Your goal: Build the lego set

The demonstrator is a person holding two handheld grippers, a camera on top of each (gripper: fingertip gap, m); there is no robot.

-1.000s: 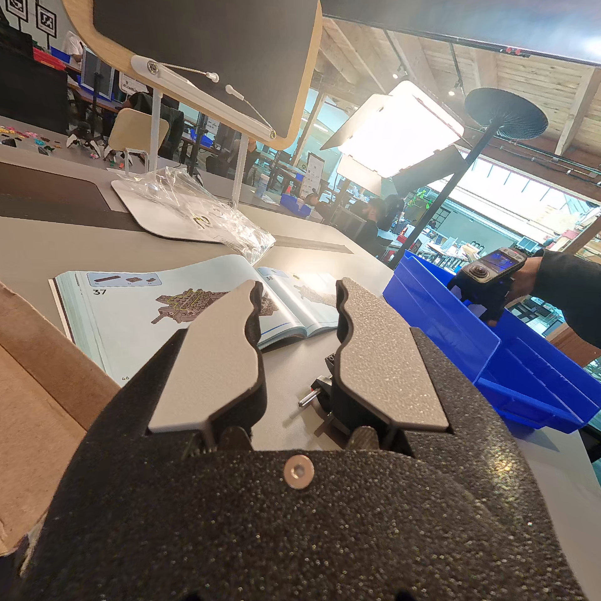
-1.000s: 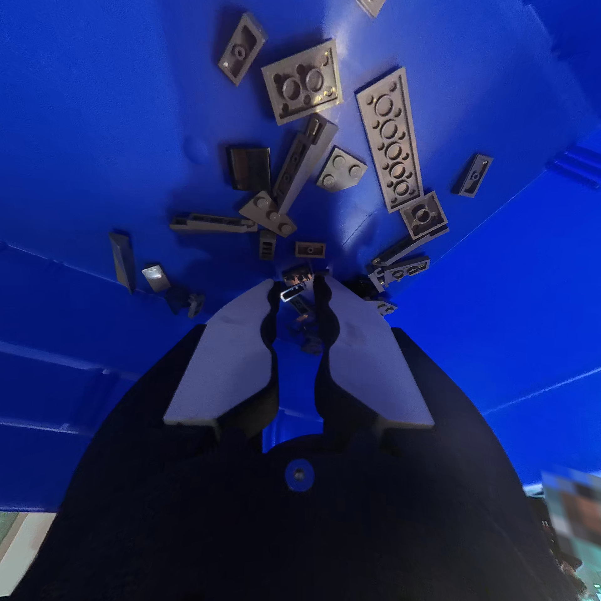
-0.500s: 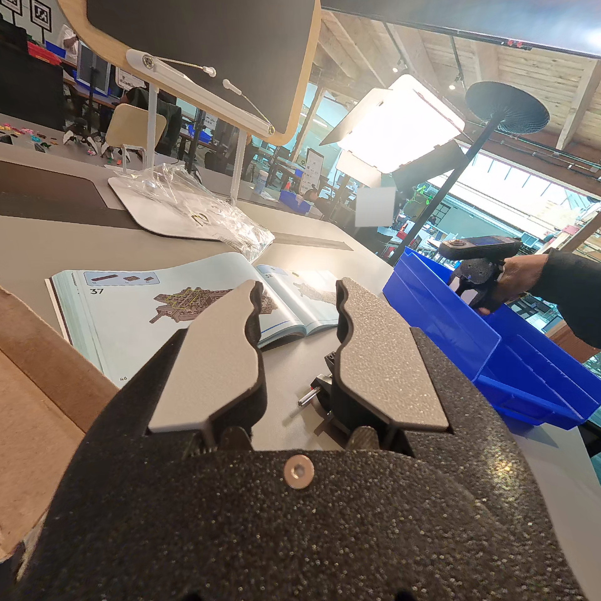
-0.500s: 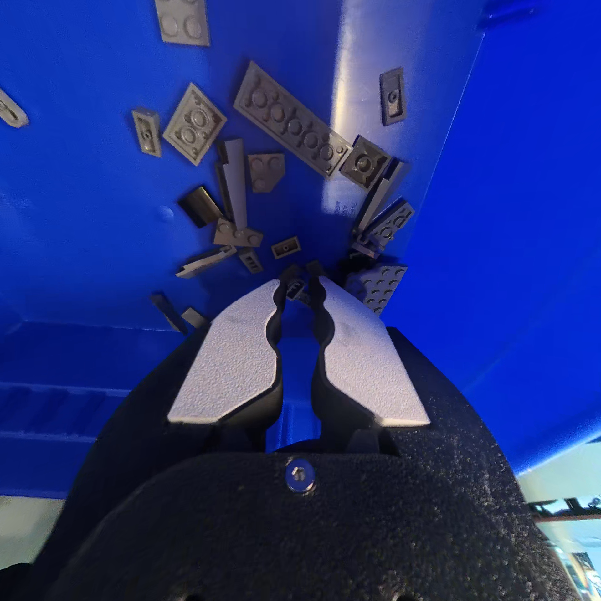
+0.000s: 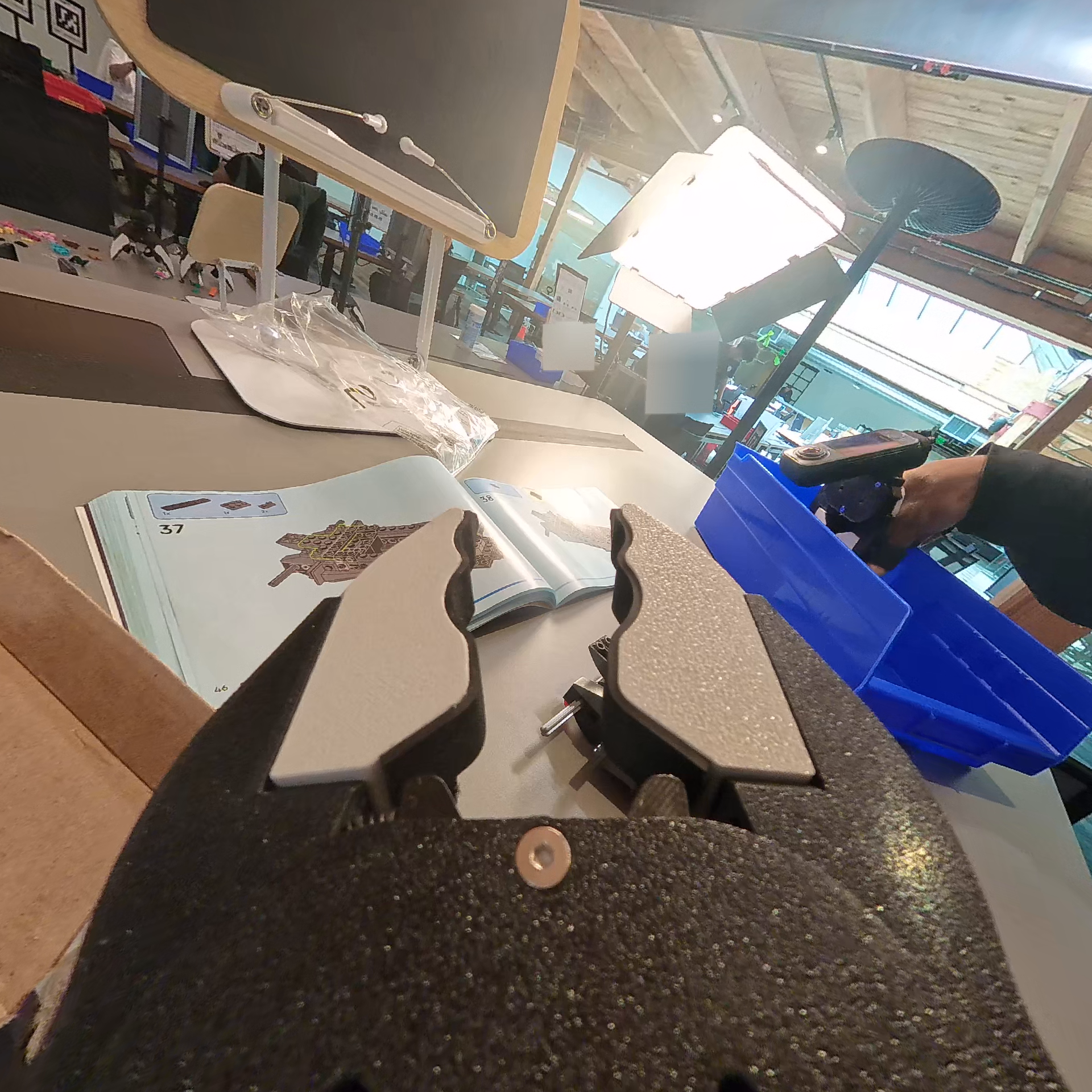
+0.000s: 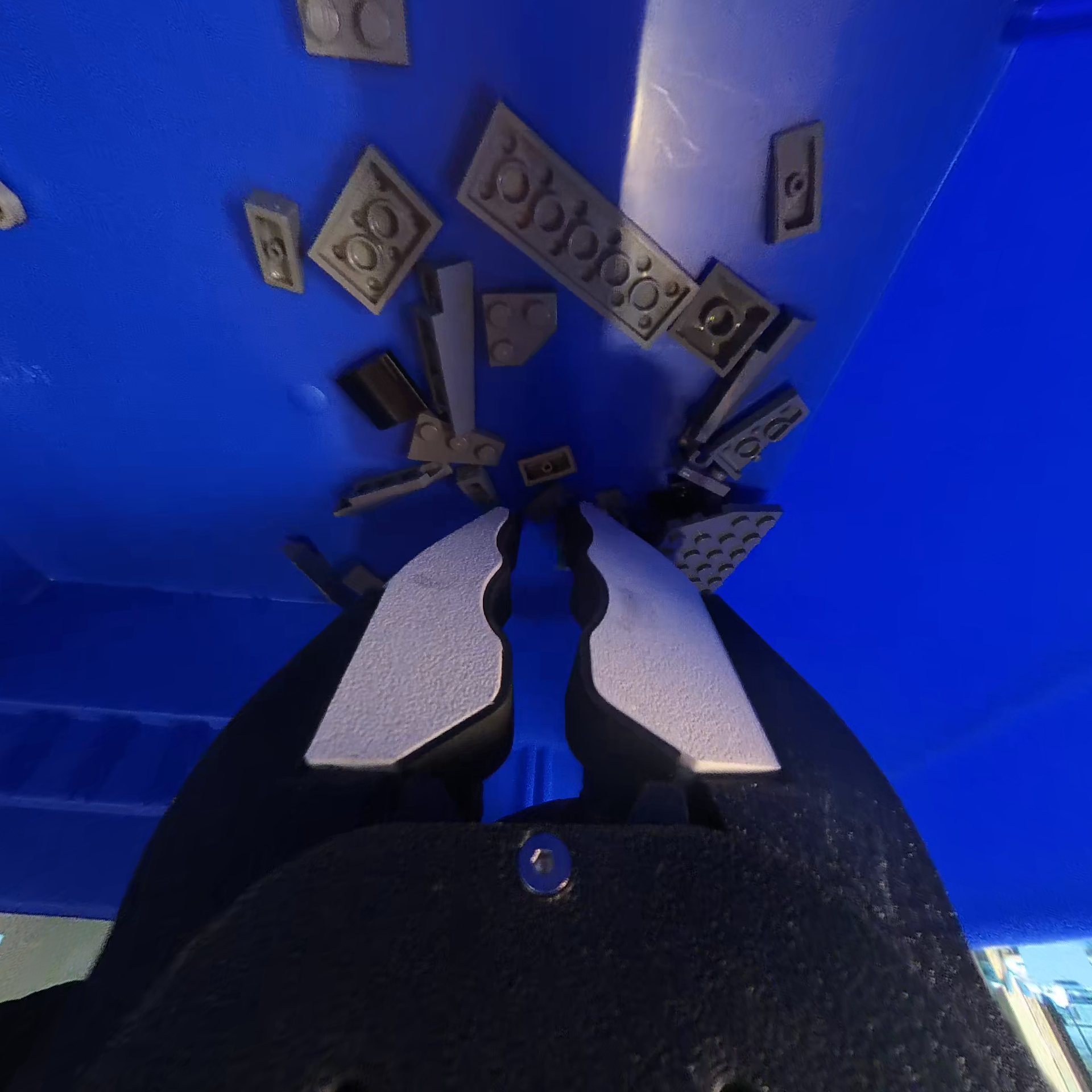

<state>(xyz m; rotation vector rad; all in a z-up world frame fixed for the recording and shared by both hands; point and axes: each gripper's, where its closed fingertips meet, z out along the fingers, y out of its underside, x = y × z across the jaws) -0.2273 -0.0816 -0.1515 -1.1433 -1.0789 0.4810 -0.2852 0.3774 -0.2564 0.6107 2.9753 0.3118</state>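
Right gripper [image 6: 545,520] fingers pinch a dark brick [image 6: 546,507]; blue bin [image 6: 148,295].

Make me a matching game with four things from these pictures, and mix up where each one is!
Things:
1. open booklet
2. clear plastic bag
3. long grey brick plate
4. bright lamp

Places:
A. lying on the floor of the blue bin
B. up above the table, past its far edge
C. flat on the grey table, just ahead of the left gripper
D. on the white base of the stand

Pairs: 1-C, 2-D, 3-A, 4-B
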